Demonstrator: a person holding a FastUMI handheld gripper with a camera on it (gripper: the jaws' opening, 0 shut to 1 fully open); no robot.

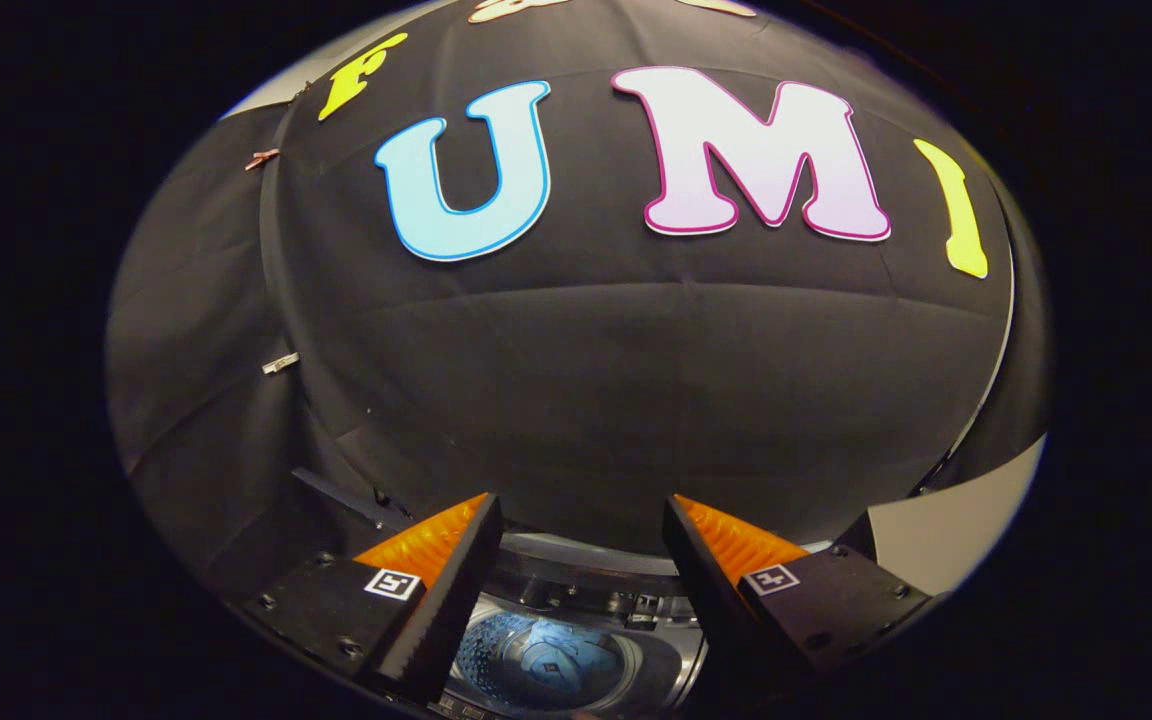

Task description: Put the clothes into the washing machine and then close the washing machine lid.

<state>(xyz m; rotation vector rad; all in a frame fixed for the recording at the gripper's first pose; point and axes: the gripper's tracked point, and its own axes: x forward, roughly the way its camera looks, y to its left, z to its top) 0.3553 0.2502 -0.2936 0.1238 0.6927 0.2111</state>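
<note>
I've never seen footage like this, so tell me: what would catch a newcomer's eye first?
First, the hand-held gripper: its two fingers stand wide apart with nothing between them. In the gap below them lies the open washing machine, with blue clothes lying in its drum. Beyond the fingers hangs the booth's black cloth wall.

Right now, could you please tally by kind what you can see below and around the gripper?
Washing machines: 1, the washing machine, lid open, drum showing.
Clothes: 1 blue garment in the drum, seen between the fingers.
Grippers: 1, the gripper, fingers apart, holding nothing.
Cloth walls: 1, the black cloth beyond the fingers.
Total: 4
</note>
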